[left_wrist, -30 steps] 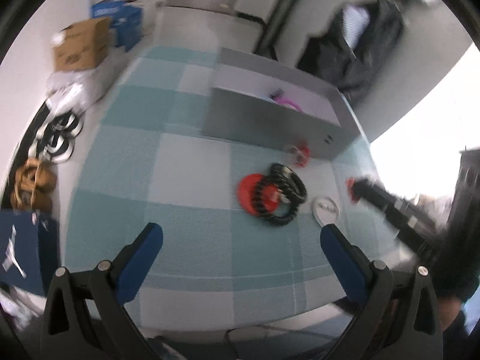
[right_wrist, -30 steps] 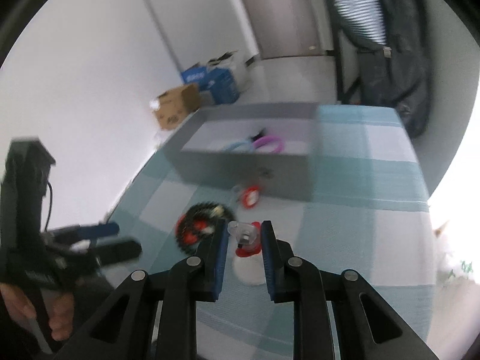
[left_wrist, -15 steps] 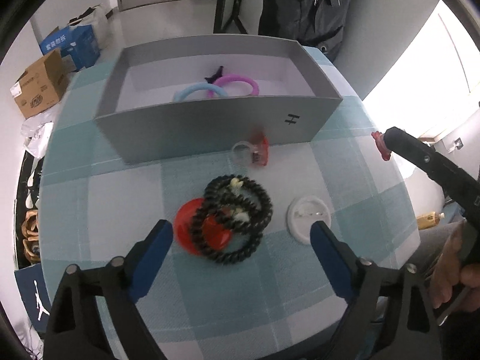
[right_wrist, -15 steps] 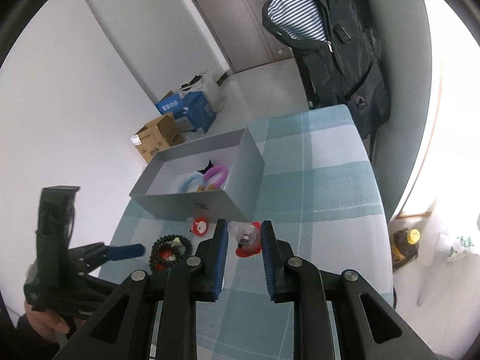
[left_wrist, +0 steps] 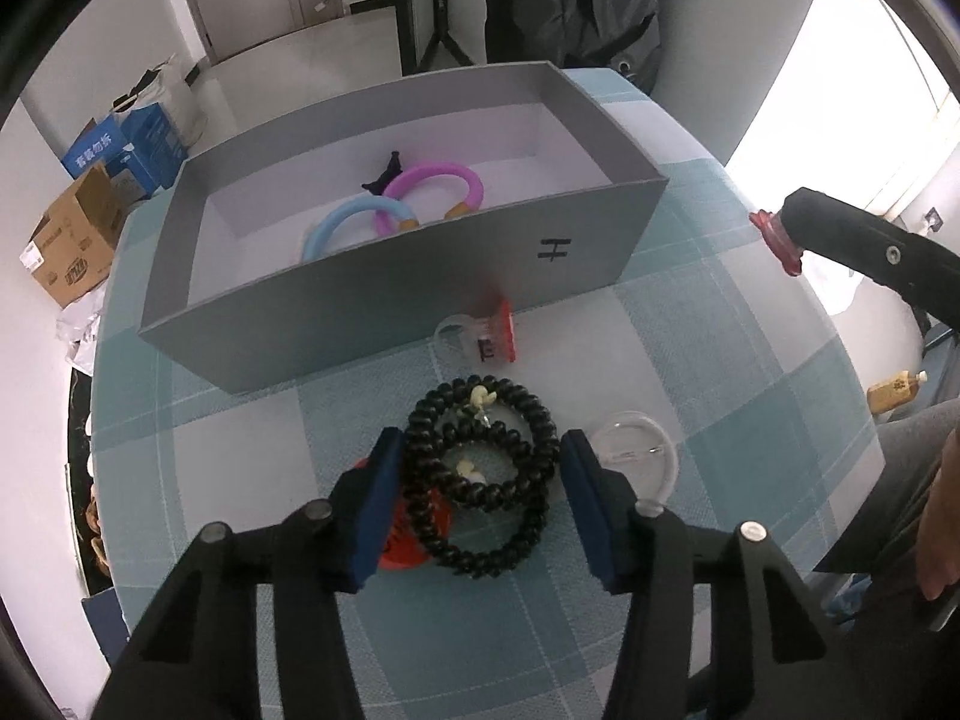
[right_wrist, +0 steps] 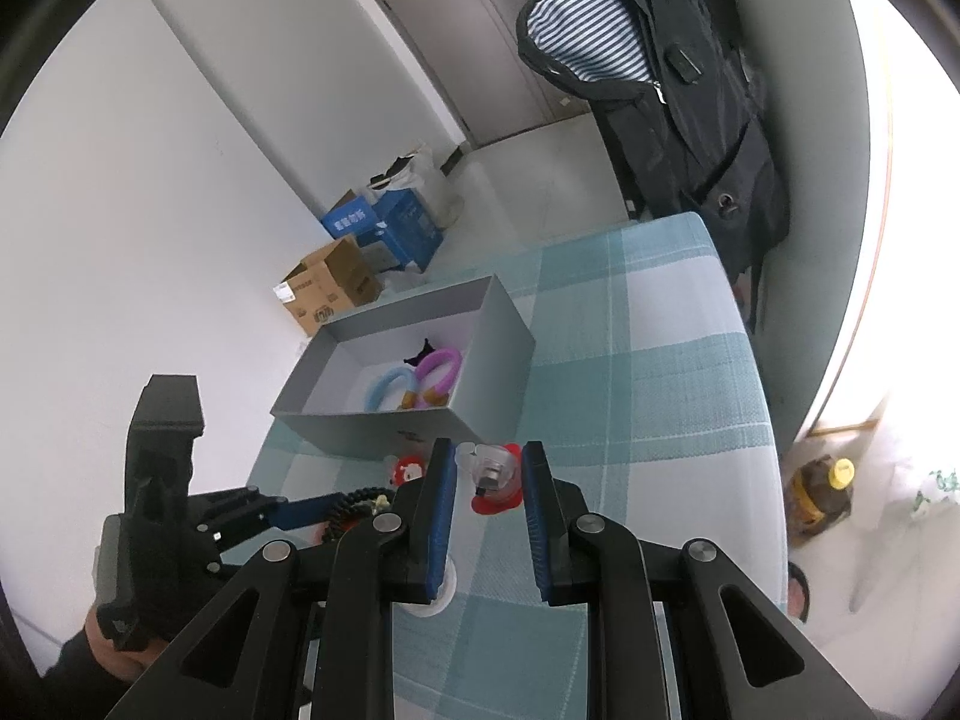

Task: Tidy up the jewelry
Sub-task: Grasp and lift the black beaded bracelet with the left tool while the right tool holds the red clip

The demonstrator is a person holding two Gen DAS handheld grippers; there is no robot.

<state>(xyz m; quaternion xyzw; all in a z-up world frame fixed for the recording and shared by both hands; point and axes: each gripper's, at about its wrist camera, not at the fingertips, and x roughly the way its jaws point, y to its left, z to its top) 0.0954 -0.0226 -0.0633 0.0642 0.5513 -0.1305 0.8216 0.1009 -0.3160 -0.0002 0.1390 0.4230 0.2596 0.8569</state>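
Jewelry on a teal-and-white checked tablecloth [left_wrist: 690, 360], beside an open grey box [left_wrist: 384, 294].

Black bead bracelet [left_wrist: 480, 468]: one strand of round dark beads coiled in overlapping loops, with two small cream charms. It lies on the cloth in front of the box, partly over a flat red disc [left_wrist: 414, 540]. The left gripper [left_wrist: 480, 474] points down over it, blue pads on either side of the coil; the jaws are closing, with the bracelet between them and the pads just beside the beads, not clearly pressing.

Red-and-clear clip: two. One [left_wrist: 489, 336] rests on the cloth against the box's front wall. The other [right_wrist: 495, 477] is pinched between the narrowly set pads of the right gripper [right_wrist: 487, 480], held up off the table.

Clear round disc [left_wrist: 633, 456]: one, on the cloth just right of the bracelet.

Inside the box: two open bangles, one light blue [left_wrist: 348, 228] and one purple [left_wrist: 438, 189], overlapping, each with tan ends; one small black item [left_wrist: 387, 174] behind them.
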